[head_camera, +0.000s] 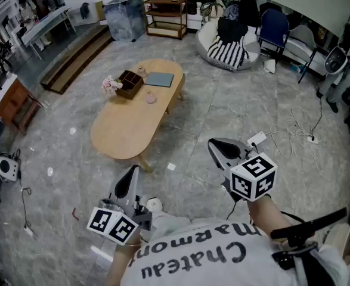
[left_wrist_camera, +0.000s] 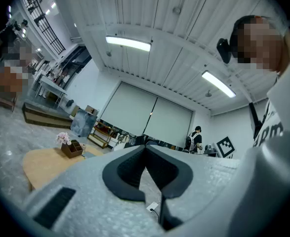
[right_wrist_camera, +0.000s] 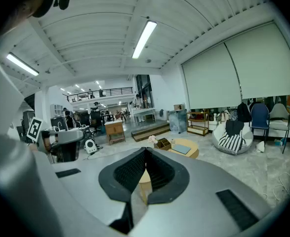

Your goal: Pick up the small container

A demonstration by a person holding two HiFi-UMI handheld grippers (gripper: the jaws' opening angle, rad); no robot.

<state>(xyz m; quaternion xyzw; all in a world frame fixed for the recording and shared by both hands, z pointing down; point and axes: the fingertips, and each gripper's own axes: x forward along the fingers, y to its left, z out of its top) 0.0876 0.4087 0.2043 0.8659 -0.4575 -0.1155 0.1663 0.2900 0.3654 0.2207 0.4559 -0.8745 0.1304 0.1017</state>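
An oval wooden table (head_camera: 127, 130) stands a few steps ahead on the marble floor. On its far end sit a brown organizer box (head_camera: 129, 83), pink flowers (head_camera: 111, 84), a grey-blue flat pad (head_camera: 159, 79) and a small pinkish round container (head_camera: 151, 98). Both grippers are held low near the person's body, well short of the table. My left gripper (head_camera: 131, 173) is shut with nothing in it, its tips meeting (left_wrist_camera: 145, 147). My right gripper (head_camera: 213, 145) is also shut and empty (right_wrist_camera: 145, 152). The table (right_wrist_camera: 189, 149) shows beyond the right jaws.
A power strip with loose cables (head_camera: 257, 139) lies on the floor to the right. A beanbag with a striped cloth (head_camera: 231, 46) and a blue chair (head_camera: 274, 25) stand at the back. At the left are wooden steps (head_camera: 76, 55), a cabinet (head_camera: 14, 100) and a white round device (head_camera: 8, 167).
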